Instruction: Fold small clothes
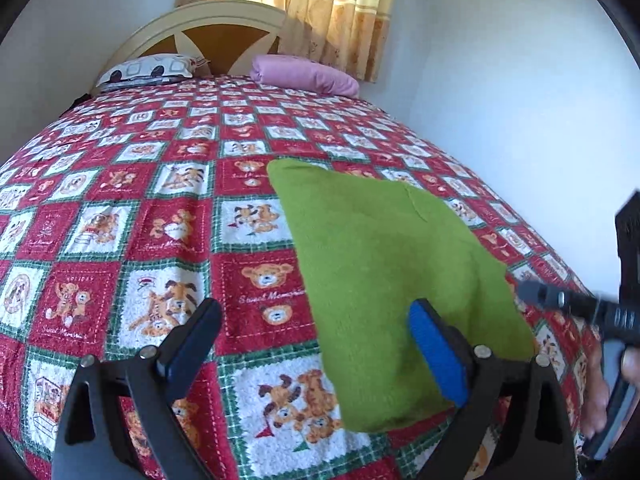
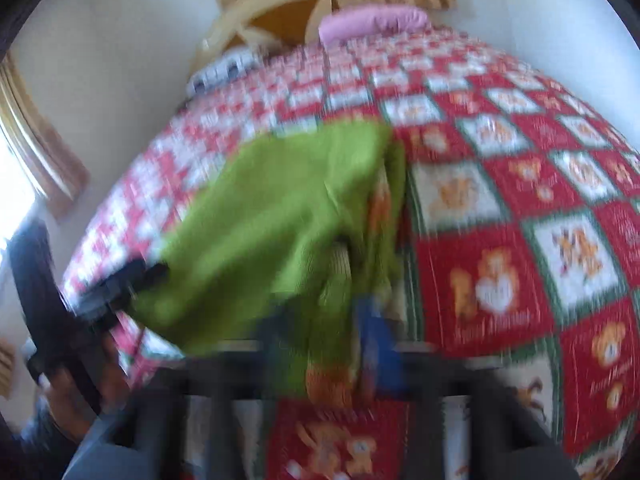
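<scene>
Bright daylight, one view sharp, one smeared

Sun glows through the curtain (image 1: 320, 4) behind the bed; fisheye bending and black corners in both; the right wrist view is heavily motion-blurred.

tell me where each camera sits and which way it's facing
Left wrist: sits on the left gripper, facing up the bed toward the headboard; its fingers spread wide, the green cloth over the right one; the right gripper at the right edge.
Right wrist: sits on the right gripper, blurred, facing the same way; its fingers close on the cloth; the left gripper at the left.
Shared: cloth, bed, headboard, pink pillow.
</scene>
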{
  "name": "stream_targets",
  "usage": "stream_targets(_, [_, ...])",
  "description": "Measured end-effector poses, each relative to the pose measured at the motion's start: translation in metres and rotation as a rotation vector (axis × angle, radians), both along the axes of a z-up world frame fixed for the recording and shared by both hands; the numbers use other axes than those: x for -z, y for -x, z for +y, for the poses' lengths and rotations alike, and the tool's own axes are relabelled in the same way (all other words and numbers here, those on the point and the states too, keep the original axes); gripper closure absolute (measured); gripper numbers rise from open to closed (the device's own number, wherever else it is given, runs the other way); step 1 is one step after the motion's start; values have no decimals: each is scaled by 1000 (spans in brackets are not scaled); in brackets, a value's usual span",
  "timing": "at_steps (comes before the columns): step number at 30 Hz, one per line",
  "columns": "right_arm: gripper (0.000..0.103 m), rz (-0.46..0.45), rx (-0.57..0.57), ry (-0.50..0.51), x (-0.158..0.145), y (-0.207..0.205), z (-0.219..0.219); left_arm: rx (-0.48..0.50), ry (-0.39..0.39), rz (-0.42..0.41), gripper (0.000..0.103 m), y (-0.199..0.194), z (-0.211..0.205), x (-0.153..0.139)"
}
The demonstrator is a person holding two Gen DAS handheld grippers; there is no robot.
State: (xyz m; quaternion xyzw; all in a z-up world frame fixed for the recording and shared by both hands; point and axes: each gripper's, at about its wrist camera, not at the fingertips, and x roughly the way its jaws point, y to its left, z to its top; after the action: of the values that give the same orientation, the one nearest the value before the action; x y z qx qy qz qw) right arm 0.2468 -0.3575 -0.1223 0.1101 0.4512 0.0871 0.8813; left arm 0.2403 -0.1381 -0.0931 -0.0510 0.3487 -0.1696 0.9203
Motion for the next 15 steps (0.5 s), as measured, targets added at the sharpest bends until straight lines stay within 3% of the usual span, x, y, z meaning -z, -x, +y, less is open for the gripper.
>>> stream_targets(4, [98,18,50,15,16,15,-19,-5,-4,17,5,-2,-2,8])
stream_targets(6, [98,32,74,-1,30,16,-28,-1,-42,8,0,1,-7,8])
stream_targets(9, [98,19,63,27,26,17,-23,9,-119,38,0,-1,-18,21])
stream_targets(11, [96,14,32,94,16,16,-12,10,-105,51,0,-2,-15,21])
stream_targets(12, [90,-1,25,112,8,17,-9,7,-95,55,0,-2,-12,19])
stream_targets(13, [77,-28,30,136,-4,19,-5,6,-85,52,0,-2,-10,16])
stream_targets(15, [70,-110,45,169,-26,22,1,-1,-72,19,0,2,-4,4])
